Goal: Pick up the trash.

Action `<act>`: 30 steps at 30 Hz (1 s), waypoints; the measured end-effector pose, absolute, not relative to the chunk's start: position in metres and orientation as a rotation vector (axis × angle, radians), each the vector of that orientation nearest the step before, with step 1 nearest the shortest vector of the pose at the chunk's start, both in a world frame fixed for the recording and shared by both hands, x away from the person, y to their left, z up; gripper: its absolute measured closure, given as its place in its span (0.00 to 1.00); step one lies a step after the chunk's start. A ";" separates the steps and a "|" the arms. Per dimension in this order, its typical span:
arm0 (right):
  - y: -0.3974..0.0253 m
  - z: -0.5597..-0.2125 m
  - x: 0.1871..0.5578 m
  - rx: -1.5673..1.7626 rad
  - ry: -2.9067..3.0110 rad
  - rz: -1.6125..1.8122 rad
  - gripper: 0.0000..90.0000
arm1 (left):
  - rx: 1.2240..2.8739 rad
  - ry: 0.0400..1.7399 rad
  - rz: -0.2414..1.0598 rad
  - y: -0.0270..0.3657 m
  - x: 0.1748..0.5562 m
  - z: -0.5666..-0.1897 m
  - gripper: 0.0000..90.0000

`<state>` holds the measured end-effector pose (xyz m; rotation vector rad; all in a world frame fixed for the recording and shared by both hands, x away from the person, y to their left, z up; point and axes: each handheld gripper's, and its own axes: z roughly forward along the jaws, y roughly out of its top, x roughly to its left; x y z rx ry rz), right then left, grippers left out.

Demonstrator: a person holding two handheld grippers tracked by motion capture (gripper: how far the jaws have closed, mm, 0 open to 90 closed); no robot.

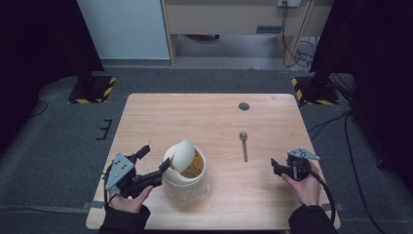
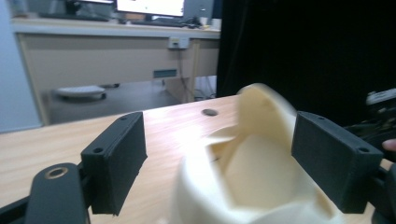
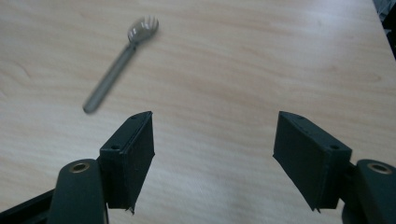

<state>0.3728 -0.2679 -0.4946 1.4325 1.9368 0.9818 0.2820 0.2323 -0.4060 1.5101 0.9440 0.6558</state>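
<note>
A cream round pot stands on the wooden table left of centre, with a cream lid tilted on edge in its mouth. My left gripper is open at the pot's left rim. In the left gripper view the pot and lid sit blurred between the wide jaws, the lid close to the right one. A grey spork lies right of centre. My right gripper is open low over bare wood, to the right of and nearer than the spork; nothing lies between its jaws.
A small dark round hole is set in the table near the far edge. Grey carpet surrounds the table, with black stands on striped bases at both far corners and a desk behind.
</note>
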 end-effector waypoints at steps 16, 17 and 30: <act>-0.219 -0.473 0.404 1.415 1.994 1.062 0.40 | 1.832 1.190 0.521 0.278 0.322 -0.484 0.18; -0.216 -0.475 0.407 1.423 1.999 1.065 0.41 | 1.861 1.205 0.513 0.278 0.324 -0.488 0.18; -0.173 -0.511 0.455 1.486 2.026 1.003 0.63 | 1.914 1.217 0.478 0.277 0.329 -0.494 0.22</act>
